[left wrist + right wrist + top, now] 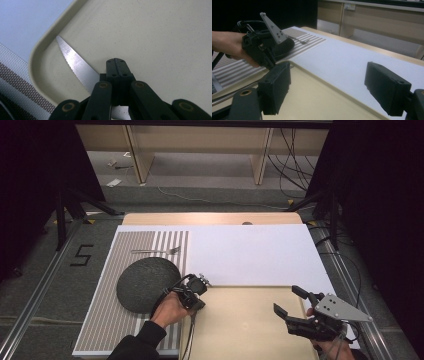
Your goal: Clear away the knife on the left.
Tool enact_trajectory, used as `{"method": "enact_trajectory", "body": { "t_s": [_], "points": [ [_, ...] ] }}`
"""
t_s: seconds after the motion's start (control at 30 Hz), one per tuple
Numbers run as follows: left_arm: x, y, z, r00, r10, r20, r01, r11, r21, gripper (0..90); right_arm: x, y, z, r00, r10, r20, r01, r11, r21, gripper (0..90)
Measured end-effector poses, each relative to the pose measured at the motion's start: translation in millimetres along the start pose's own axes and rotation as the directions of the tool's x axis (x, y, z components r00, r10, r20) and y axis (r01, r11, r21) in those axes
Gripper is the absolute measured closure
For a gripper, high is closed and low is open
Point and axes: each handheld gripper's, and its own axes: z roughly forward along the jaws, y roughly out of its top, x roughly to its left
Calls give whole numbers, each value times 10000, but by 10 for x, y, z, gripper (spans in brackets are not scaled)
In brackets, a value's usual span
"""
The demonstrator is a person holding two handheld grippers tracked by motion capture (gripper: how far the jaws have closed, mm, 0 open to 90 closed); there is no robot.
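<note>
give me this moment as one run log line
left gripper: jaws shut on serrated steel knife | knife: in beige tray corner | right gripper: jaws open, above tray | dark round plate: on striped mat

This looks like a lab recording bay dressed up as a dining spot. Black curtains (30,185) close off both sides, black stands (62,212) straddle the grey carpet floor (45,285), and cables (292,157) trail behind the table (210,218). A black "5" (81,255) is taped to the floor beside a metal rail (30,310). Plain wooden benches (200,150) line the back wall.
</note>
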Motion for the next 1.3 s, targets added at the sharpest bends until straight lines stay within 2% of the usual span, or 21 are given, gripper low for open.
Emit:
{"method": "enact_trajectory", "body": {
  "t_s": [0.5, 0.63, 0.77, 0.83, 0.97, 1.13, 1.3],
  "points": [
    [74, -110, -45, 9998, -187, 34, 188, 9998, -83, 895, 1, 0, -1, 10000, -3, -12, 3, 10000, -5, 218],
    [76, -133, -54, 9996, -249, 127, 251, 9996, -158, 867, 0, 0, 0, 10000, 7, -10, -7, 10000, 0, 219],
    [55, -147, -56, 9994, -144, 313, 156, 9992, -374, 740, 2, 0, 1, 10000, -17, -17, 17, 10000, -17, 219],
    [57, -147, -62, 9982, -339, 486, 363, 9980, -513, 634, 1, 0, 2, 10000, -3, -10, 3, 10000, -6, 219],
    [48, -147, -85, 9960, -534, 711, 574, 9969, -544, 509, 1, 0, 3, 10000, -18, -11, 18, 10000, -2, 219],
    [10, -149, -97, 9947, -411, 945, 467, 9972, -583, 378, 2, 0, 3, 10000, -25, -14, 25, 10000, -4, 219],
    [-32, -147, -131, 9923, -206, 1220, 321, 9951, -933, 267, 2, 0, 2, 10000, -22, -23, 22, 10000, -11, 219]
  ]
}}
